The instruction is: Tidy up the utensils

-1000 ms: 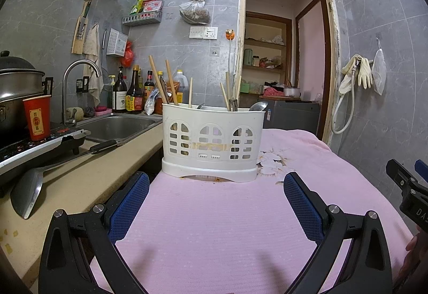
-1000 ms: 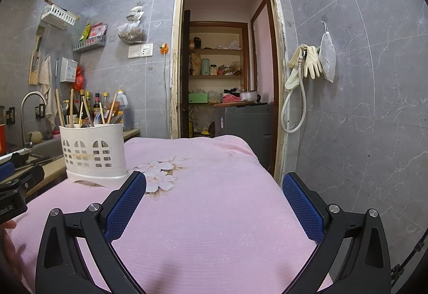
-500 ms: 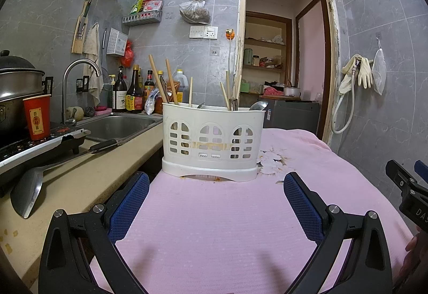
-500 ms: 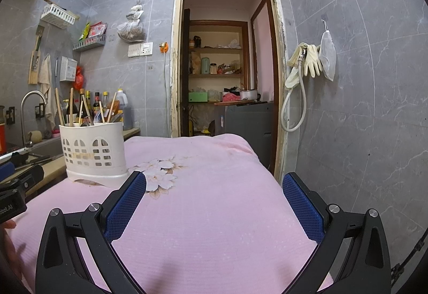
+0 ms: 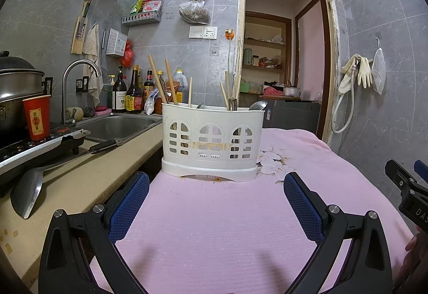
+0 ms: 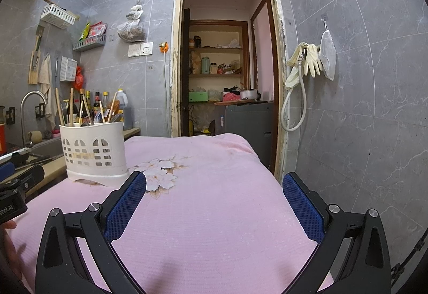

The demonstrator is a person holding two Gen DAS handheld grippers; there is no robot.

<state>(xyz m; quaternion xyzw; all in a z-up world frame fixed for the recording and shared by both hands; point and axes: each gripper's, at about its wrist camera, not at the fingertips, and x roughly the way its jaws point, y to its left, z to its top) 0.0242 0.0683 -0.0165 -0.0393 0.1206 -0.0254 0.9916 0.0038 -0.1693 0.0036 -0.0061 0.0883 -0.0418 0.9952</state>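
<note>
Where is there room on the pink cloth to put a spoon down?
The pink cloth is bare between the white utensil holder and the left gripper, and along its whole right side toward the doorway. The counter is crowded by the spatula and stove.

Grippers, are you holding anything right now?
No. The left gripper and the right gripper are both open with nothing between their fingers. The utensil holder stands untouched on the pink cloth.

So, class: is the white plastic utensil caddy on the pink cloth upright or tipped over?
Upright. The white plastic utensil caddy sits flat on the pink cloth, wooden chopsticks poking out its top.
</note>
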